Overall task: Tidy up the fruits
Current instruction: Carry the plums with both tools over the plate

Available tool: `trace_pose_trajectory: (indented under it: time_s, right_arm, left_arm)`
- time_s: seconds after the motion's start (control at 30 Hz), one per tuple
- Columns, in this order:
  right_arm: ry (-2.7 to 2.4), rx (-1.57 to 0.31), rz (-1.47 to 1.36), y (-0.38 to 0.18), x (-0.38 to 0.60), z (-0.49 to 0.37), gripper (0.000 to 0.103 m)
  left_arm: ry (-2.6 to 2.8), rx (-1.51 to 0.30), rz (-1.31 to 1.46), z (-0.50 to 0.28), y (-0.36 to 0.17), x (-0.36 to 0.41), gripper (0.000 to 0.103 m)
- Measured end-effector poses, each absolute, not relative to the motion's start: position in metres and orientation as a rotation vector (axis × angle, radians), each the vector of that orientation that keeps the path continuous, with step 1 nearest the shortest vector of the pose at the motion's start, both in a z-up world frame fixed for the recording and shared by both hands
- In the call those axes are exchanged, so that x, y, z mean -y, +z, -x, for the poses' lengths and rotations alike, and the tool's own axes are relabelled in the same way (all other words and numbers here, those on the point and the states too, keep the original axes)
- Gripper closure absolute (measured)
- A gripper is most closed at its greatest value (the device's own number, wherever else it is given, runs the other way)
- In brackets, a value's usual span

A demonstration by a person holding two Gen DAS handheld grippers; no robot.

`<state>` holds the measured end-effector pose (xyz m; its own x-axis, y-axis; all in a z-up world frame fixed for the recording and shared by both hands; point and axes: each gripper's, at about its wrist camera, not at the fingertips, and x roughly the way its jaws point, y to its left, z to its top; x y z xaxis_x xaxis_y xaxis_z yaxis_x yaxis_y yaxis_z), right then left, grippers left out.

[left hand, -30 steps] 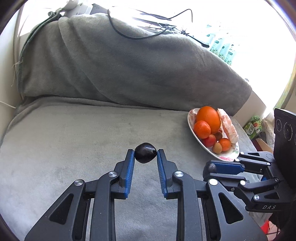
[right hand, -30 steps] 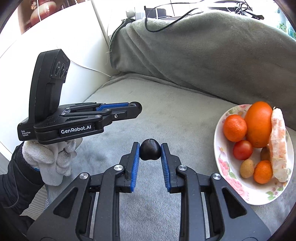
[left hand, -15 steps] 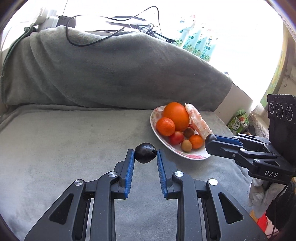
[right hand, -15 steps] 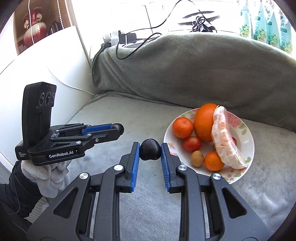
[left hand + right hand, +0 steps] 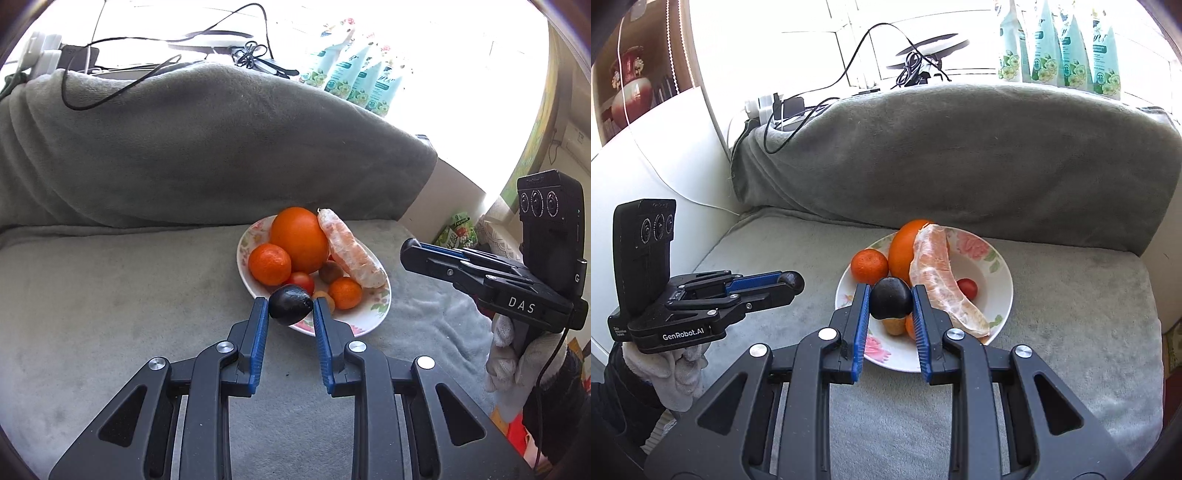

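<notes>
Here both grippers (image 5: 290, 308) (image 5: 891, 300) tilt downward, clamping dark fruits (image 5: 289, 304) (image 5: 890, 298).

Both tools point forward and slope downward, side by side. The left tool (image 5: 290, 308) has its blue pads clamped on a small dark fruit (image 5: 290, 304). The right tool (image 5: 890, 300) grips another dark fruit (image 5: 890, 298) the same way. A white-gloved hand (image 5: 517, 354) with a dark sleeve carries the right tool; a like-gloved hand (image 5: 670, 369) carries the left.
</notes>
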<state>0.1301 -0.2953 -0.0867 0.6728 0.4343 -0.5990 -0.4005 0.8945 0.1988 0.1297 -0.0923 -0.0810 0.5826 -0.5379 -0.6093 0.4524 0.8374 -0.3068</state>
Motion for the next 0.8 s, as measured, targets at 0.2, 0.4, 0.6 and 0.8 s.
trace_pose_trajectory:
  time_s: [0.2,0.4,0.6,0.8]
  right_arm:
    - [0.426,-0.696,-0.061,-0.092,0.313,-0.147,0.079]
    - [0.402,-0.713,-0.068,-0.099,0.326,-0.162,0.079]
    - [0.399,-0.724,-0.076,-0.103,0.331,-0.173,0.079]
    - [0.400,-0.737,-0.087,-0.107,0.335,-0.184,0.079]
  left_arm:
    - [-0.598,-0.762,0.108,-0.136,-0.083,0.107,0.080]
    - [-0.602,-0.774,0.092,-0.142,-0.087,0.119,0.080]
    - [-0.604,-0.779,0.081,-0.145,-0.088,0.127,0.080]
    - [-0.603,-0.784,0.074,-0.148,-0.091,0.132,0.080]
